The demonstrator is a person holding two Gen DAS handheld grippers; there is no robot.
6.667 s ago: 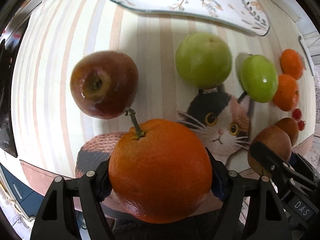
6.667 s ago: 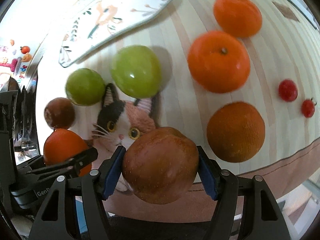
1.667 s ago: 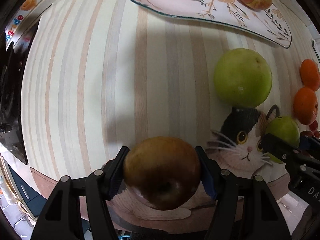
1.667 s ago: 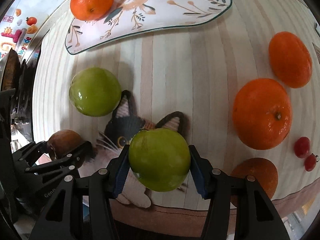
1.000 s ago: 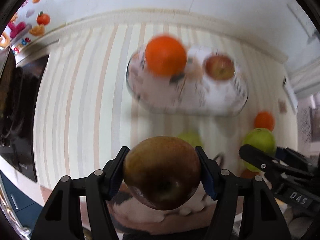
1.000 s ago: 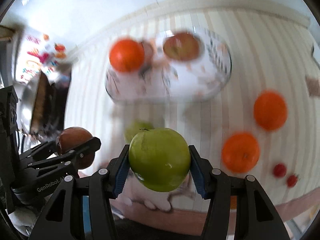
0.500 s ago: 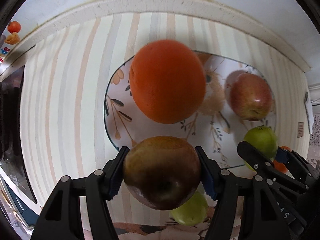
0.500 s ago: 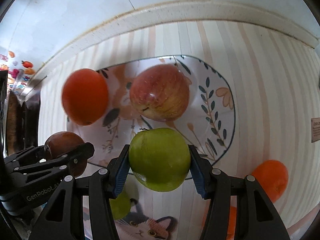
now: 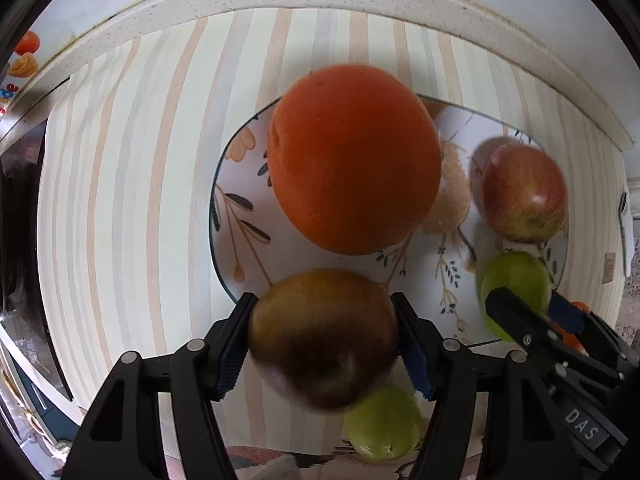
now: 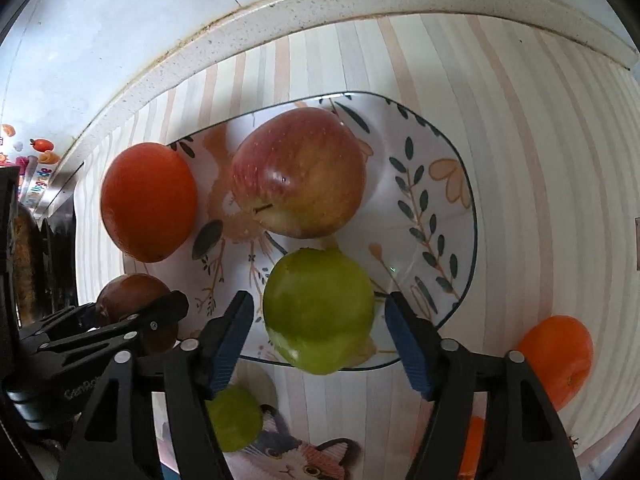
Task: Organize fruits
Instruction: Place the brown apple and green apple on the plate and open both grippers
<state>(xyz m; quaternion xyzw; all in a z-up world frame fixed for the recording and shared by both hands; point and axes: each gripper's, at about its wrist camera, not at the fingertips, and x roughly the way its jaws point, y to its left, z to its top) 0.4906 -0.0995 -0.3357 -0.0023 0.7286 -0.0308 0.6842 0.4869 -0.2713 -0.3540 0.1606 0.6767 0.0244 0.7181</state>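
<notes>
A white plate (image 9: 248, 240) (image 10: 420, 240) with leaf patterns holds a large orange (image 9: 352, 160) (image 10: 148, 204) and a red apple (image 9: 524, 192) (image 10: 300, 176). My left gripper (image 9: 324, 340) is over the plate's near left rim. Its jaws are opening, but the pads still touch a brown apple (image 9: 320, 336) between them. My right gripper (image 10: 318, 332) has its jaws opening. A green apple (image 10: 318, 312) sits between them on the plate's near edge, with a gap on each side.
A second green apple (image 9: 384, 424) (image 10: 234, 424) lies on the cat-print mat (image 10: 304, 460) below the plate. Mandarins (image 10: 556, 356) lie at the right on the striped cloth. A raised stone rim (image 10: 280, 12) and white wall close the far side.
Both grippers came down over the plate with their fruit, then held still. The right jaws have spread away from the green apple, which now rests on the plate.
</notes>
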